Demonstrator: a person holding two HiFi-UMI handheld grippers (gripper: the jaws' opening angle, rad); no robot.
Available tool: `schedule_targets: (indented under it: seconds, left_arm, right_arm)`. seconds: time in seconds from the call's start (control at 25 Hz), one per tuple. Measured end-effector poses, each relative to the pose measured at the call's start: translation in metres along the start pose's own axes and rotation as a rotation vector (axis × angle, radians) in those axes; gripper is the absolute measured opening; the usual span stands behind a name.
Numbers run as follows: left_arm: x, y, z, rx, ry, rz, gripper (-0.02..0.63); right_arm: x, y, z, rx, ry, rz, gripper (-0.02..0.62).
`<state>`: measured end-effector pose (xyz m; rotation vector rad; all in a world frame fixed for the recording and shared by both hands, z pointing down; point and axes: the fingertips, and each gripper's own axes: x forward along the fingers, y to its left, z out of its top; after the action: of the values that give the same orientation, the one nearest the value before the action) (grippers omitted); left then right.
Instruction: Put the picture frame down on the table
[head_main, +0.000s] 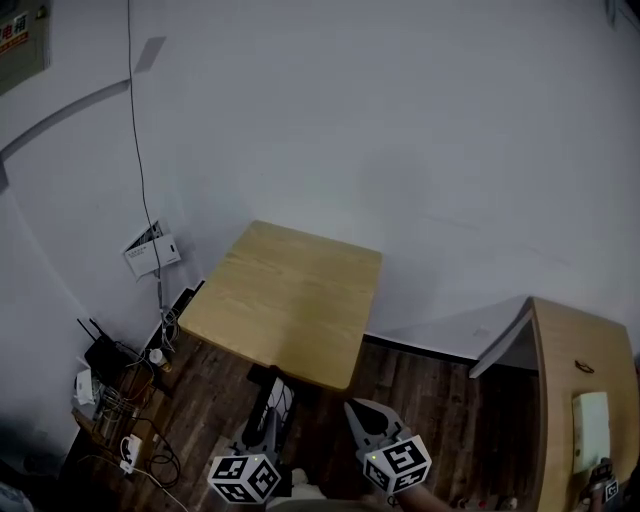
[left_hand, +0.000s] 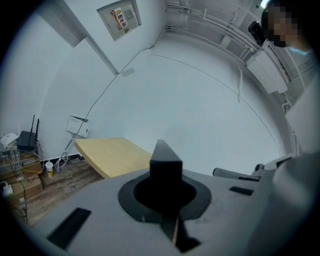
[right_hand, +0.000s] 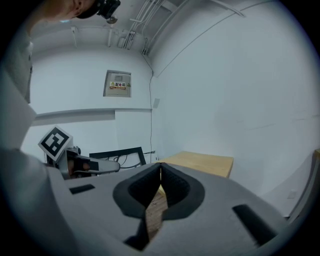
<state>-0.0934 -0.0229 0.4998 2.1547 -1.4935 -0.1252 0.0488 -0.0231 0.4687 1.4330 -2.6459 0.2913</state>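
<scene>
Holding the picture frame (left_hand: 163, 162) near the counter (head_main: 285, 300)
Left claw (left_hand: 166, 202) clamps the frame's corner; right claw (right_hand: 160, 172) is closed, empty.

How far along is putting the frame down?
Done: nothing yet; the table is bare. In hand: the left gripper is shut on the frame at a corner, short of the table. The right gripper is shut, empty. Left: carry it over, lay it down, release.

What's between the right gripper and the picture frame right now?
Nothing. In the head view, only dark wooden floor shows in the gap between the shut right gripper and the picture frame held by the left gripper.
</scene>
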Motion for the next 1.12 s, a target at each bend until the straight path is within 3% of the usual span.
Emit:
schedule_targets:
  seconds: [0.64, 1.12]
  left_arm:
    - [0.064, 0.070, 0.039, -0.009, 0.021, -0.034, 0.011]
    - [0.089, 0.095, 0.038, -0.024, 0.079, -0.045, 0.011]
  right_arm:
    - [0.104, 0.001, 0.014, -0.030, -0.002, -0.008, 0.000]
    - [0.122, -0.011, 0.007, 0.000, 0.028, -0.068, 0.000]
